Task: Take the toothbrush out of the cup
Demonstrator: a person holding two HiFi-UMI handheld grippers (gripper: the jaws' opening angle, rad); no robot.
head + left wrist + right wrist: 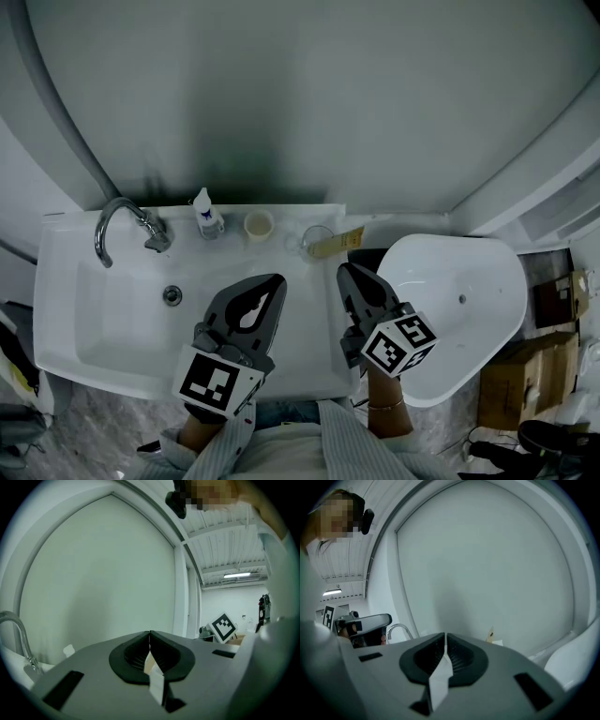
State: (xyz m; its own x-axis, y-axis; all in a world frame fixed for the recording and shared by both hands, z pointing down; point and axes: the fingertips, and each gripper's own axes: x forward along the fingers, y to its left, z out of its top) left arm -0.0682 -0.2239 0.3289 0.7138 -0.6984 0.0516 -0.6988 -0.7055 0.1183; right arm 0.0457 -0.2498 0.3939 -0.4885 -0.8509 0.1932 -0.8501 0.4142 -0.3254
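A clear cup [315,243] stands on the back ledge of the white sink [112,328]. A long yellowish item, which looks like the toothbrush [337,243], leans out of it to the right; its tip [491,632] shows over the jaws in the right gripper view. My left gripper [277,278] hovers over the basin, shut and empty, its jaws meeting in a line [149,633]. My right gripper [343,268] is beside it, just short of the cup, also shut with nothing held [444,634].
A chrome faucet [117,220] rises at the sink's back left. A small white bottle [205,214] and a beige cup [259,225] stand on the ledge. A white toilet bowl [459,300] sits to the right, with cardboard boxes [525,375] beyond it.
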